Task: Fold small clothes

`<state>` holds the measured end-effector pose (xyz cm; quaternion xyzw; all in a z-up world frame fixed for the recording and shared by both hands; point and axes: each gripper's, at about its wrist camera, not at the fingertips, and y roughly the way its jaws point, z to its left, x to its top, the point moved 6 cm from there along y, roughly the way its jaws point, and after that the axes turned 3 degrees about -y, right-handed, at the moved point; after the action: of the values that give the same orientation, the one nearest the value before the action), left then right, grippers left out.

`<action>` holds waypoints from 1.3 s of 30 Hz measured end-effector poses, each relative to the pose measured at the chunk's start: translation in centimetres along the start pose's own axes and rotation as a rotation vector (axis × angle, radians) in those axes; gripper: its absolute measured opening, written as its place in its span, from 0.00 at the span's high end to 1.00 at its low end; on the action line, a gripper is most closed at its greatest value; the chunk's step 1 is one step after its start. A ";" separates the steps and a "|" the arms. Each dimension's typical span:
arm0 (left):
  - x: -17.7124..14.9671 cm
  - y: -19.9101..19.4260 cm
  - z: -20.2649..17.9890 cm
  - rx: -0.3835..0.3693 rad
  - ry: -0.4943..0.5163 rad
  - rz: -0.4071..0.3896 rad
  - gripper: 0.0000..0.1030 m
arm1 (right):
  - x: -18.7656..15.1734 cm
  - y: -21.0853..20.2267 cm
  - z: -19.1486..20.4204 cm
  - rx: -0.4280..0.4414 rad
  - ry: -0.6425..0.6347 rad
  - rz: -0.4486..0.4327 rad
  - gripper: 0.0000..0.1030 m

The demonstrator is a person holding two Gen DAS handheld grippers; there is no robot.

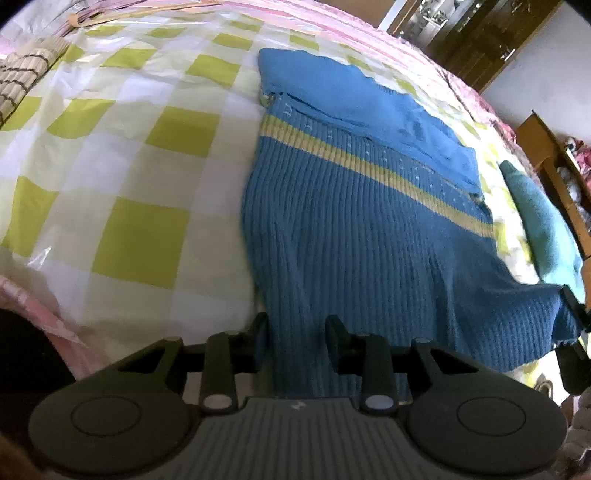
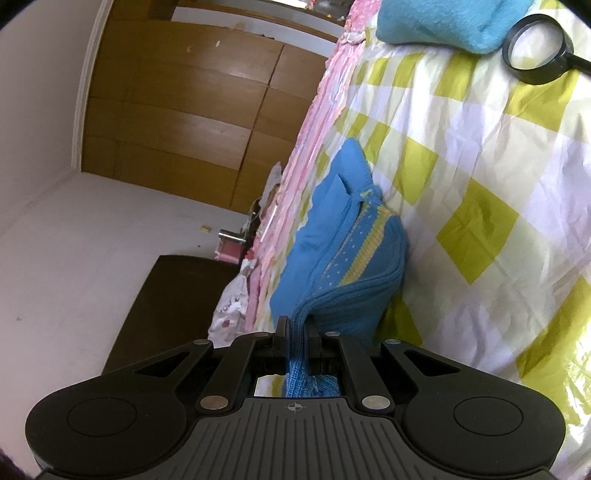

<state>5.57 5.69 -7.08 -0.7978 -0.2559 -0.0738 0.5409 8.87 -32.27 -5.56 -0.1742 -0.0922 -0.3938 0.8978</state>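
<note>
1. Bedroom setup: checkered green-and-white bedsheet [image 1: 140, 155] over a pink-edged bed, wooden wardrobe [image 2: 177, 103] off past the edge.
2. Nearest in the left wrist view, the left gripper [image 1: 297, 339] has its jaws part open with the blue knit sweater's [image 1: 351, 240] ribbed hem running between them; the pads don't look like they're pressing on it.
3. Right gripper [image 2: 297, 332] is pinched tight on a bunched corner of the same hem.
4. Progress-wise I'd say early-middle: sleeves look folded in over the body at the far end, yellow stripe showing, but the bottom-to-top fold isn't done yet.
5. Farther off: a teal towel [image 2: 443, 22] and a black magnifying glass [image 2: 535, 51].
6. No readable brands or writing anywhere.
</note>
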 end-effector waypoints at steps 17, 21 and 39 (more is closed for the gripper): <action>4.4 -1.4 -1.8 -0.351 -0.129 -0.075 0.85 | 1.1 2.4 1.1 0.064 0.065 0.008 0.92; 7.4 -0.9 -2.3 -0.466 -0.190 -0.125 0.85 | 2.9 4.3 2.0 0.100 0.092 -0.023 0.92; 19.8 5.3 -0.2 -0.505 -0.263 -0.272 0.85 | 11.5 16.2 2.7 0.086 0.084 -0.102 0.92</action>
<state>25.19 10.54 -3.60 -0.8681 -0.4014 -0.1029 0.2733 28.52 -28.74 -3.46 -0.1138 -0.0801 -0.4419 0.8862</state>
